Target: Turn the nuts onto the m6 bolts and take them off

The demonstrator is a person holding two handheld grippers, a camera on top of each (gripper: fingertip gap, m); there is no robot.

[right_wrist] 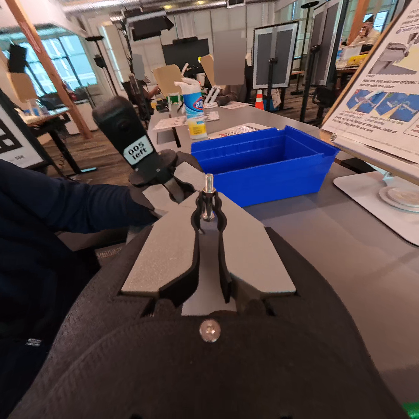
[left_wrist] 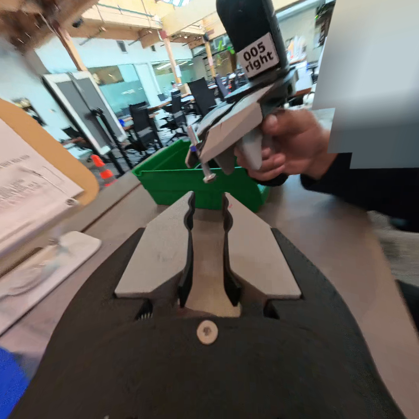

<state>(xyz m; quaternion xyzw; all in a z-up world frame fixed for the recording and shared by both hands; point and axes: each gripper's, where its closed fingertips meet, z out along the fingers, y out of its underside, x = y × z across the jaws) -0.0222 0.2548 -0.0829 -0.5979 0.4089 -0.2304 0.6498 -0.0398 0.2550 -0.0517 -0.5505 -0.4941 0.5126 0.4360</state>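
My right gripper [right_wrist: 208, 205] is shut on a silver bolt [right_wrist: 208, 181] that stands upright between its fingertips, thread end up, with a nut [right_wrist: 208, 190] threaded on just above the fingers. In the left wrist view the same gripper [left_wrist: 199, 156] hangs above the green bin with the bolt [left_wrist: 205, 169] through its tips, head down. My left gripper [left_wrist: 208, 205] is open and empty, low over the grey table, pointing at the green bin. It also shows in the right wrist view [right_wrist: 179, 190], left of and just behind the bolt.
A green bin [left_wrist: 181, 183] stands ahead of the left gripper. A blue bin [right_wrist: 267, 165] sits on the table right of the bolt. An instruction board on a white stand [right_wrist: 381, 108] is at the right. A wipes canister [right_wrist: 195, 113] stands farther back. Less than 4 cm separates the two grippers' tips.
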